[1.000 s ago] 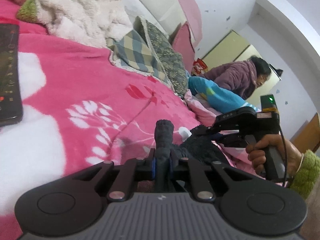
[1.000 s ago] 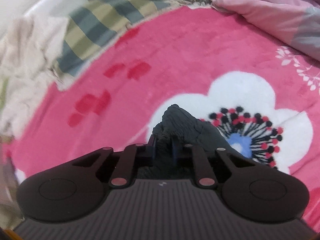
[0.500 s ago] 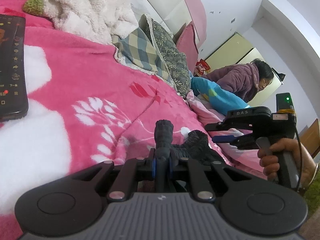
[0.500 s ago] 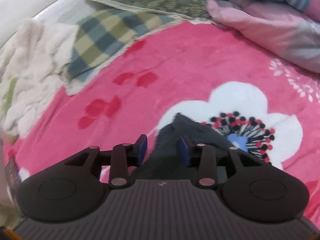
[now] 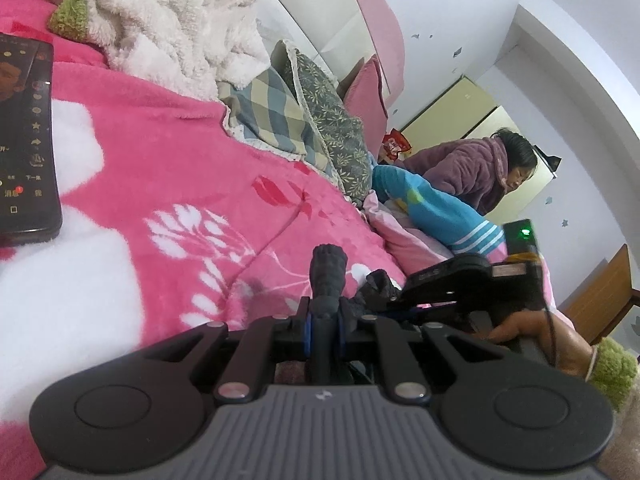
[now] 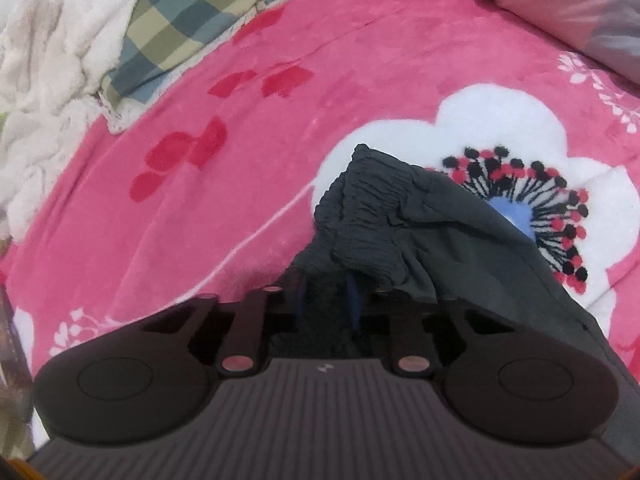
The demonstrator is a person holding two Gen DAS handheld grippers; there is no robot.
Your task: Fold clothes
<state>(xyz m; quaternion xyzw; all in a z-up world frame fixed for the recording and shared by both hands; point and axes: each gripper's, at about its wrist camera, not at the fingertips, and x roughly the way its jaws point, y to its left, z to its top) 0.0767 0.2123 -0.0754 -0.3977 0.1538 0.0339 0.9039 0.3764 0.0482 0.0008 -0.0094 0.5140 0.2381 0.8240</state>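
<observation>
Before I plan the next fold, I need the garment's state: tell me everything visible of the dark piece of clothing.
The dark garment is charcoal grey, thin fabric with a gathered elastic band bunched at its upper edge. It lies crumpled on the pink flowered blanket, partly over a white flower. The right gripper is closing on a fold; the left gripper pinches another upright rolled bit.

The left hand-held gripper [image 5: 323, 322] pinches a bunched fold of dark garment [image 5: 329, 276] that sticks up past its blue pads. The right hand-held gripper [image 5: 394, 307], held in a hand [image 5: 532, 334], is closing on the same cloth nearby. A phone [image 5: 25, 140] lies on the pink floral blanket [image 5: 168, 168].
</observation>
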